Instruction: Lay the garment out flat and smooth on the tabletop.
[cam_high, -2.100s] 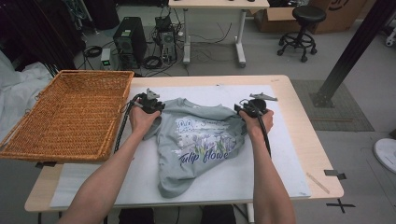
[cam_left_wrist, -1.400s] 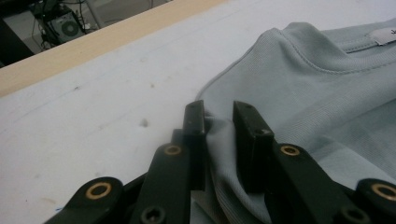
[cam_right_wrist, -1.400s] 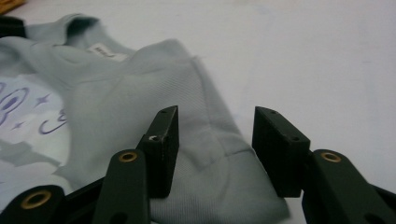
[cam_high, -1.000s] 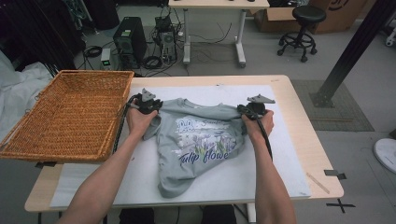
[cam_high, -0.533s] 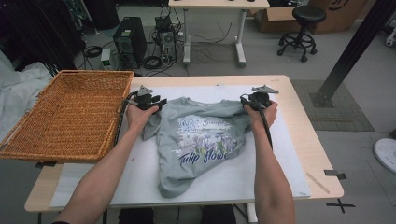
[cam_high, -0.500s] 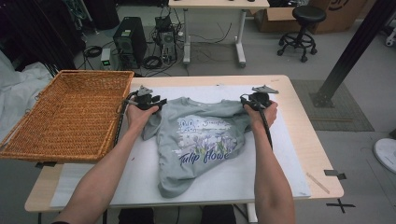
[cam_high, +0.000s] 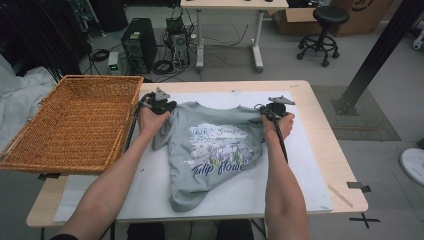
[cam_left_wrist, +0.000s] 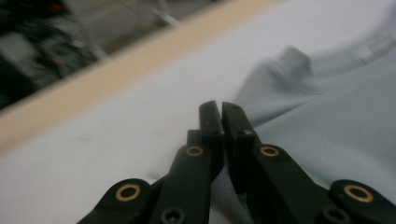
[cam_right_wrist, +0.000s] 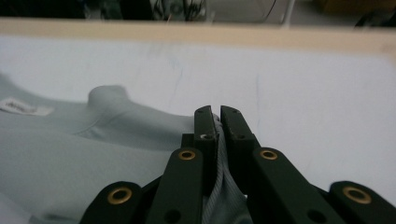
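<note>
Both grippers, left (cam_left_wrist: 219, 108) and right (cam_right_wrist: 218, 112), have just squeezed their jaws tight on the shirt (cam_high: 215, 150). It lies between them on the counter (cam_high: 320, 125). Both top corners are caught; lifting or folding looks still to come.

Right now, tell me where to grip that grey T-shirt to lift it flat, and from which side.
Grip the T-shirt at its two shoulder seams, coming from the near side toward the collar. It lies print up, shoulders at the far edge. The left gripper and right gripper have just closed there, each pinching fabric, which should let the body hang straight.
</note>
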